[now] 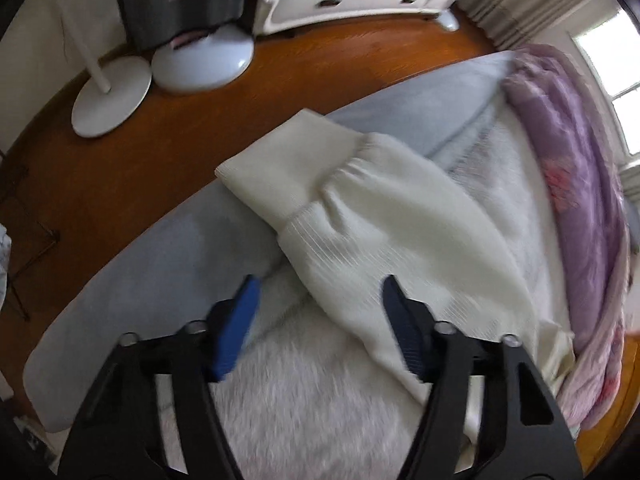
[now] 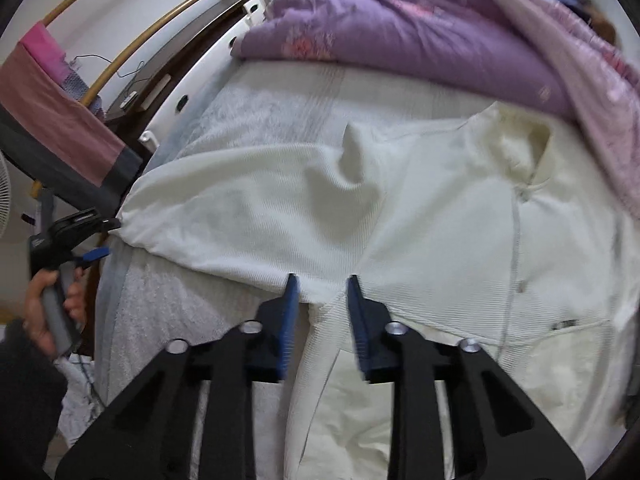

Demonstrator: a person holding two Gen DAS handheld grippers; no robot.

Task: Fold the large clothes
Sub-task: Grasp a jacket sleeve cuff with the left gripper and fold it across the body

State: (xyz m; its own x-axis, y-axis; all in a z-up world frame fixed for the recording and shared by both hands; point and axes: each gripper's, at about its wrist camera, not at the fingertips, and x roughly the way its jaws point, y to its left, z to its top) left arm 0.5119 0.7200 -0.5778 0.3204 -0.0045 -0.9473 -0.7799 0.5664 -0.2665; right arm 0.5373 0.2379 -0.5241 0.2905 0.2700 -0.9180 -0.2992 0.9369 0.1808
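I see a bed [image 1: 132, 280] with a pale blue sheet, a white fleecy blanket [image 1: 304, 412] spread over it, and a purple quilt [image 2: 400, 28] bunched along its far side. Beyond the bed's edge lies a brown wood floor [image 1: 120, 160] carrying two round white stand bases [image 1: 114, 98], with a white panel [image 1: 352, 0] against the wall. A pink and grey cloth [image 2: 52, 116] hangs from a wooden rail at the left of the right wrist view. The cream jacket [image 2: 440, 220] lies flat on the blanket, collar toward the quilt, zip running down its front. One sleeve [image 1: 360, 216] stretches out toward the bed's near edge, its ribbed cuff lying on the blue sheet just short of that edge. In the left wrist view, the left gripper [image 1: 320, 304] hangs over this sleeve with jaws spread wide; the sleeve runs between the blue pads and under the right-hand one, and I cannot tell whether either pad touches the cloth. In the right wrist view, that same gripper appears at the sleeve's end, held in a hand [image 2: 52, 308]. The right gripper [image 2: 322, 284] sits over the jacket where the sleeve meets the body, jaws parted with a narrow gap, tips just at the fabric's lower edge, nothing clamped between them. No containers are in view.
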